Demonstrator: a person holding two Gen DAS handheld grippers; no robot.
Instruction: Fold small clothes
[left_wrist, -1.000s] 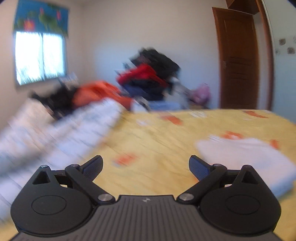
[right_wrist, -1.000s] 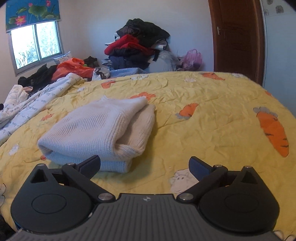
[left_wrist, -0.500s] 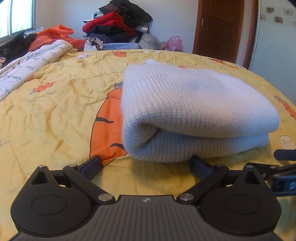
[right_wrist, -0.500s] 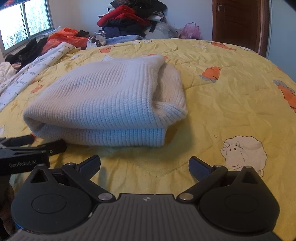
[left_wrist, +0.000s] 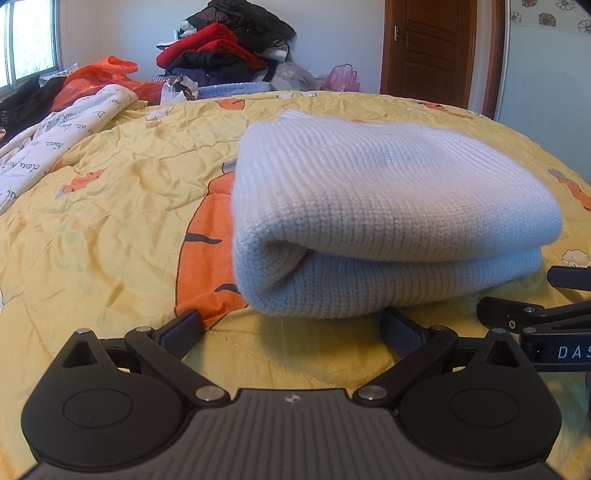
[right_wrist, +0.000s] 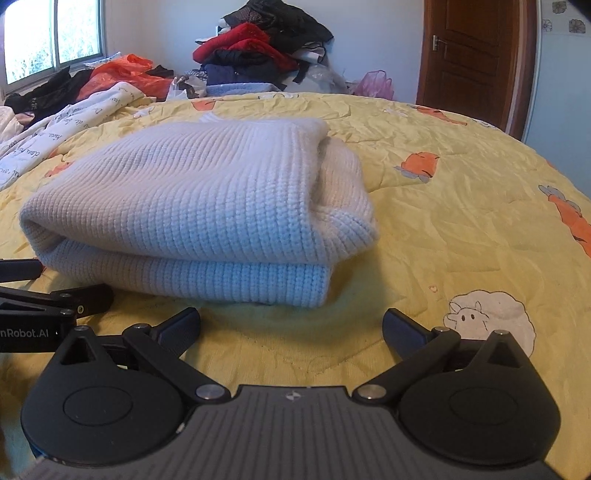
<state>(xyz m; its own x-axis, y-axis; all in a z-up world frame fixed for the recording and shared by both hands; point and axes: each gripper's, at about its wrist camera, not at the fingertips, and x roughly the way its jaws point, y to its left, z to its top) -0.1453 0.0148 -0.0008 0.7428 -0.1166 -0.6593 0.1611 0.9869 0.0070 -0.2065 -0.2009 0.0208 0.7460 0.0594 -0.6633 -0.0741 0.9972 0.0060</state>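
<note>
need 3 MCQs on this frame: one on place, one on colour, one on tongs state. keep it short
1. Where does the folded sweater lie?
A. on the yellow bedspread
B. on the clothes pile
C. by the door

2. What colour is the garment high in the clothes pile at the far end?
A. green
B. red
C. yellow

3. How do the left tongs and right tongs stand?
A. both shut on the sweater
B. one open, one shut
C. both open, holding nothing

Answers: 1 A, it rests flat on the carrot-print spread; 2 B, a red piece shows under the black ones; 3 C, each pair is spread wide short of the sweater.
</note>
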